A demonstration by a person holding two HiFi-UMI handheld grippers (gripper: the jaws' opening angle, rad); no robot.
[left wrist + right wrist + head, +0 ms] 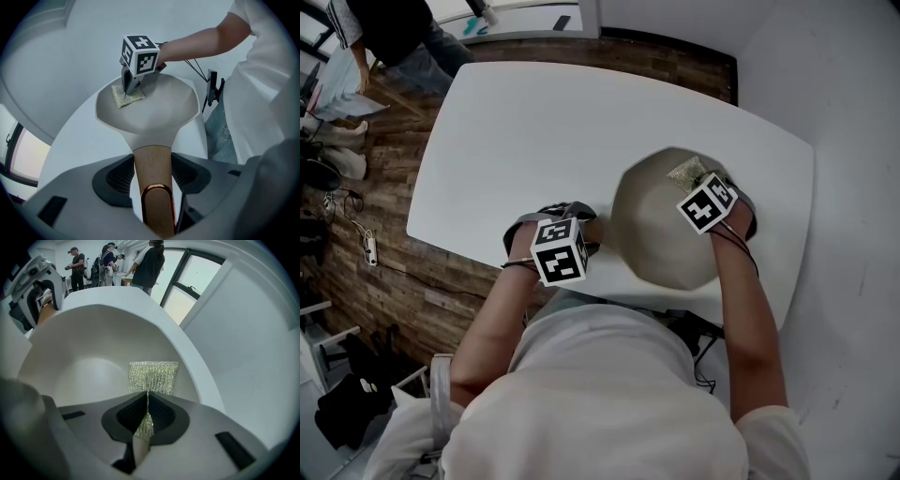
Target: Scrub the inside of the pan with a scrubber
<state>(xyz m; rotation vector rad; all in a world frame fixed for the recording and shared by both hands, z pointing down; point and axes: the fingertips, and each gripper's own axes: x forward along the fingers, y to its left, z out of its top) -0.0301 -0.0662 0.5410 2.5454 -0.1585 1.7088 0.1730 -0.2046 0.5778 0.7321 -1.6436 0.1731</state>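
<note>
1. Lower centre, the left gripper [152, 176] has its fingers [119, 177] clamped on the wooden handle [151, 161] of the pale grey pan [159, 117]. If that hold slips, the pan may swivel on the white worktop [534, 122].
2. Beyond, the right gripper [146, 404] pinches the yellow-green mesh scrubber [153, 377] by its edge, inside near the rim. Hard strokes could tug it loose.

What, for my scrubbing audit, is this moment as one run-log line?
left tongs: shut on pan handle | right tongs: shut on scrubber | scrubber: inside pan, near rim | pan: on table

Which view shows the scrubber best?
Right gripper view: the scrubber is close, mesh clear, pinched in the right tongs. Left gripper view shows it small inside the pan; head view shows only a corner beside the cube.
</note>
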